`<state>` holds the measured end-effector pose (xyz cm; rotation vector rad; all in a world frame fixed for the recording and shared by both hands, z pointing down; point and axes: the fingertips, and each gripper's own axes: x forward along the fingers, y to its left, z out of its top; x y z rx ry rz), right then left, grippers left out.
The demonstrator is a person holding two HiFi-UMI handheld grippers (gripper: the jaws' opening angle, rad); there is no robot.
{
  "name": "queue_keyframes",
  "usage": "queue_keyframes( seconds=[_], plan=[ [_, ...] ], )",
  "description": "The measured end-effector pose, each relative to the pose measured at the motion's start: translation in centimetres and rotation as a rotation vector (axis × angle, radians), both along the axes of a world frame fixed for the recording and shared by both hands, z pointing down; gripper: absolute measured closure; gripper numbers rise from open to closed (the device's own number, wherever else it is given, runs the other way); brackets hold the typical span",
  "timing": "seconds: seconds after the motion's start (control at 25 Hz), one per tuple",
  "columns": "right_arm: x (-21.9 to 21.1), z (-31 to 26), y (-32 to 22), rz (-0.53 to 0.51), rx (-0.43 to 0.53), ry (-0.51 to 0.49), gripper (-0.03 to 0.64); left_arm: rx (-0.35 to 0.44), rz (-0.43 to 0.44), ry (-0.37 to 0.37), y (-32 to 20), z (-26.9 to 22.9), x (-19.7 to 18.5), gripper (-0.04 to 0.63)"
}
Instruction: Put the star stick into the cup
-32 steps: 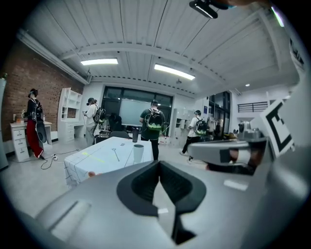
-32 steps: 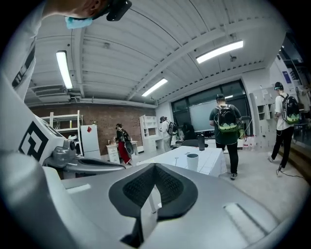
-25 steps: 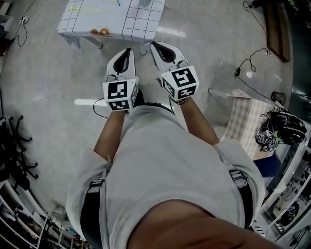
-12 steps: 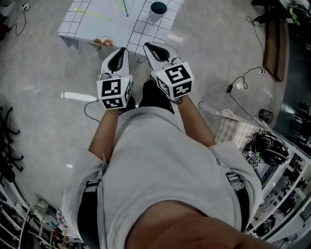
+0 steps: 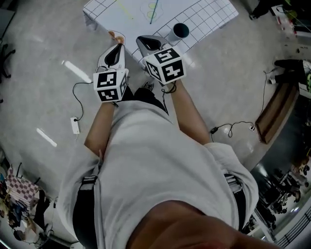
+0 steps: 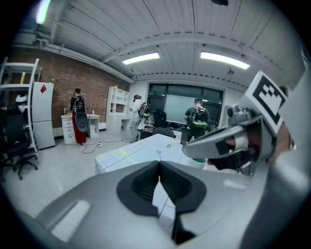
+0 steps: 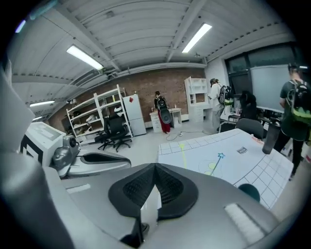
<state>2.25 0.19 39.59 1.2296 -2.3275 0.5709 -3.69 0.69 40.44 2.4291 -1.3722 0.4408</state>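
The star stick [image 5: 154,11], thin with a blue star end, lies on the white gridded table [image 5: 204,17] at the top of the head view. A dark teal cup [image 5: 181,30] stands upright near the table's front edge, right of the stick. My left gripper [image 5: 117,46] and right gripper [image 5: 141,40] are side by side at the table's near edge, both shut and empty. In the right gripper view the stick [image 7: 217,161] and cup [image 7: 249,191] lie ahead to the right of the gripper [image 7: 155,166]. The left gripper view shows its gripper [image 6: 159,163] shut, the star [image 6: 158,152] beyond.
Cables and a power strip [image 5: 74,125] lie on the floor to the left. A dark bottle [image 7: 268,138] stands on the table's far side. Several people [image 6: 197,116], office chairs [image 7: 116,131], shelves and a fridge [image 6: 43,119] stand further off in the room.
The table has come closer and fuller into the head view, so the cup and stick now show. Both grippers have moved up to the table's near edge, still shut.
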Motion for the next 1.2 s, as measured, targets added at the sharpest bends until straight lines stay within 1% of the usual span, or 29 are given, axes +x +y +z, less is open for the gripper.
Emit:
queue_keyframes(
  seconds=[0.16, 0.24, 0.44, 0.56, 0.88, 1.04, 1.2],
  plan=[
    [-1.1, 1.3, -1.9, -0.069, -0.025, 0.032, 0.617, -0.013, -0.074, -0.014, -0.8, 0.7, -1.8, 0.592],
    [-1.6, 2.0, -3.4, -0.081, -0.038, 0.038, 0.617, -0.023, -0.098, -0.015, -2.0, 1.4, -2.6, 0.592],
    [-3.1, 4.3, -7.1, -0.083, -0.087, 0.063, 0.617, -0.067, -0.106, 0.003, -5.5, 3.9, -4.0, 0.592],
    [-3.9, 5.6, -10.0, -0.073, -0.115, 0.092, 0.617, -0.088, -0.087, 0.026, -9.0, 5.1, -4.7, 0.592],
    [-5.7, 9.1, -18.1, -0.028, -0.223, 0.165, 0.617, -0.169, 0.017, 0.072, -18.9, 8.3, -5.6, 0.592],
    [-6.5, 11.0, -22.2, -0.019, -0.251, 0.212, 0.617, -0.197, 0.045, 0.077, -23.5, 10.2, -6.9, 0.592],
    [-6.7, 13.1, -25.1, -0.008, -0.296, 0.251, 0.617, -0.261, 0.088, 0.067, -25.6, 12.4, -7.6, 0.592]
  ],
)
